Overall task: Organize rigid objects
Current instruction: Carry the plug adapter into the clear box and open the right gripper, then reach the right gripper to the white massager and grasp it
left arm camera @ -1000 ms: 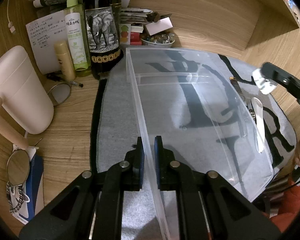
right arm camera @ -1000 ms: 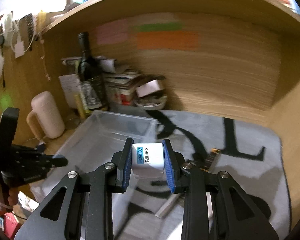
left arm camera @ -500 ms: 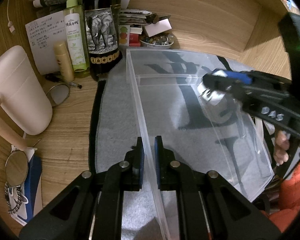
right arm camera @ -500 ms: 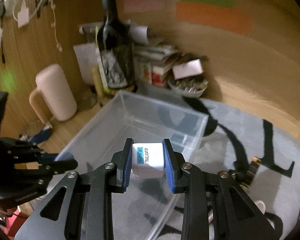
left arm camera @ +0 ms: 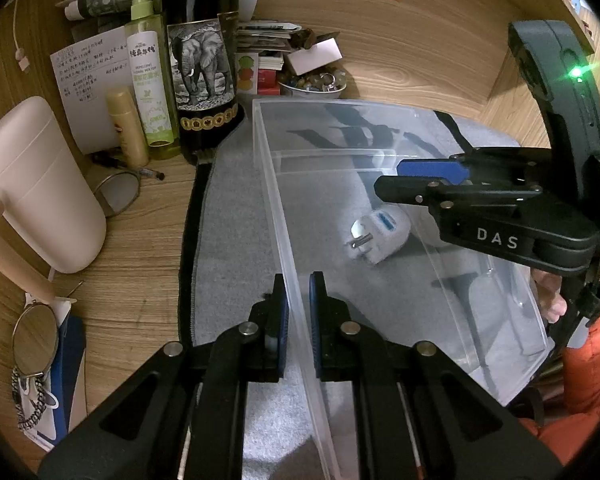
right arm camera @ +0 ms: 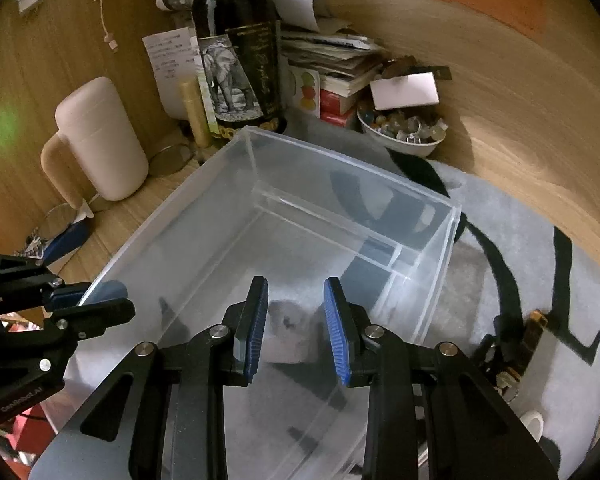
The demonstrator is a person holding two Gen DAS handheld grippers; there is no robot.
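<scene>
A clear plastic bin (left arm camera: 277, 200) (right arm camera: 342, 160) lies on a grey mat. My left gripper (left arm camera: 298, 285) (right arm camera: 100, 300) is shut on the bin's left wall near the front corner. A white travel adapter (left arm camera: 380, 236) (right arm camera: 292, 328) with metal prongs is inside the bin, blurred, just below my right gripper (right arm camera: 296, 292) (left arm camera: 392, 180). The right gripper hovers over the bin's middle, open, its blue pads clear of the adapter.
A dark wine bottle (left arm camera: 202, 60), a green spray bottle (left arm camera: 148, 80), a cream mug (left arm camera: 40, 184) and a bowl of trinkets (left arm camera: 312, 82) crowd the desk behind and left of the bin. Small items (right arm camera: 532, 332) lie on the mat (left arm camera: 236, 240) to its right.
The right gripper came in over the bin and sank toward it. Its jaws let go of the white adapter, which now sits down in the bin. The left gripper kept still.
</scene>
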